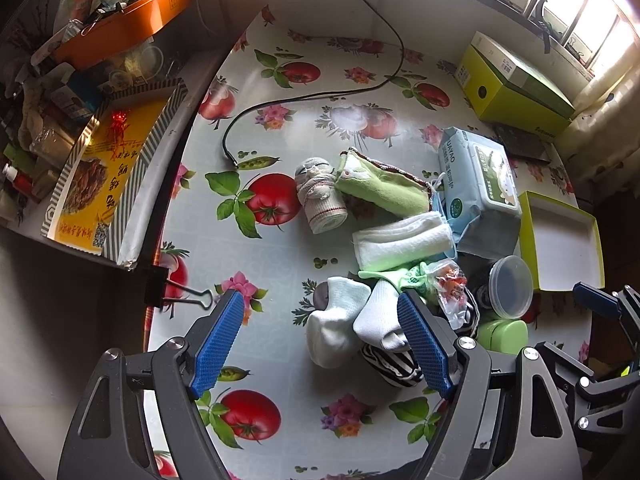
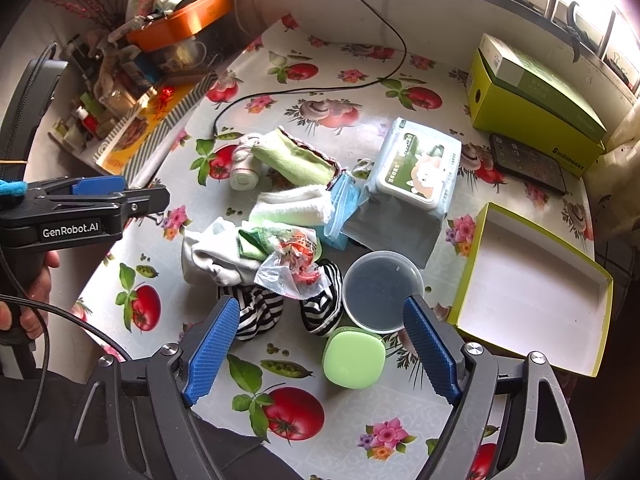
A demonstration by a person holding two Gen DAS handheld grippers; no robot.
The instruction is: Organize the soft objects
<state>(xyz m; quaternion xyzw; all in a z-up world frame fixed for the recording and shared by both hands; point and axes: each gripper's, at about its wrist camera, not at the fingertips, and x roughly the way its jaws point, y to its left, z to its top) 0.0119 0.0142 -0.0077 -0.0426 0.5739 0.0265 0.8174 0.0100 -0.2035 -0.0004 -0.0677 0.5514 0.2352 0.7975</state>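
open box [image 2: 532,292]: shallow lid-like tray, lime-green walls, white floor, nothing in it; sits just right of the soft pile
clear tub [image 2: 380,290]: round plastic container, lies at the pile's right edge, looks empty, touching the striped socks
green case [image 2: 354,358]: small rounded, lid on, contents hidden; just in front of the clear tub
lime carton [image 2: 536,96]: closed, far right-back of the pile, a dark phone [image 2: 528,162] lying in front of it
orange tray [image 2: 184,20]: off the table's back-left, heaped with clutter, items too jumbled to name
soft pile: middle of the flowered tablecloth [image 2: 320,408], all bunched together
white socks [image 1: 352,326]: two, ribbed, near-left part of pile
striped socks [image 2: 260,312]: black-and-white, nearest edge of pile, partly under a crinkled clear wrapper [image 2: 292,264]
folded white cloth [image 1: 402,242]: in the middle of the pile
green cloth [image 1: 380,186]: brown trim, rolled, back of pile, touching a bandage roll [image 1: 320,200] on its left
blue mask [image 2: 340,208]: between white cloth and wipes pack [image 2: 412,176]
left gripper [image 1: 322,340]: spread wide, hanging over the white socks, pinching nothing
right gripper [image 2: 320,348]: spread wide, over the striped socks and green case, nothing pinched
cable [image 1: 304,96]: black, snakes across the table behind the pile
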